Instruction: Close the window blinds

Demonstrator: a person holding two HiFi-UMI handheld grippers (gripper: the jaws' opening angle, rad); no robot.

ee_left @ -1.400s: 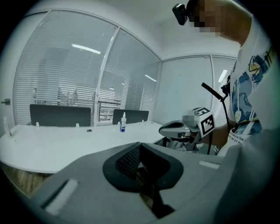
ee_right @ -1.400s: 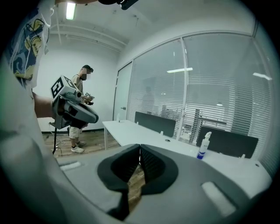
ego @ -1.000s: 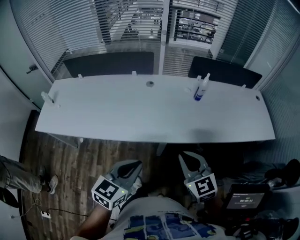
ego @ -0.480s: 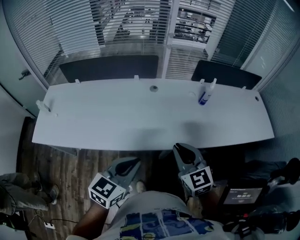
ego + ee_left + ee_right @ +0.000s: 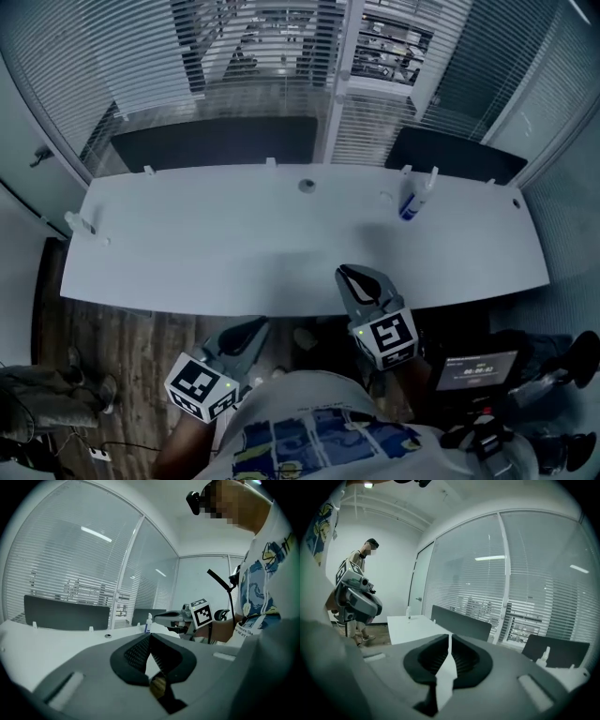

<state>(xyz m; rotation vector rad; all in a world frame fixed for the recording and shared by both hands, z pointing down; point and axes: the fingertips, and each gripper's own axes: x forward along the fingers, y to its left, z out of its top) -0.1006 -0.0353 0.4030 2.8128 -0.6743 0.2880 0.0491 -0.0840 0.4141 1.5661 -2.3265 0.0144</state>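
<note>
standing on table, spray bottle; left hand-held gripper, right hand-held gripper closed, empty.

Lowered window blinds, slats partly open

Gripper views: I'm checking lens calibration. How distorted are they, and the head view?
Left gripper view: strong fisheye, black corners, blinds bow outward. Right gripper view: same, the window post curves. Head view: milder, but the table edge bows; dim, bluish light.
</note>
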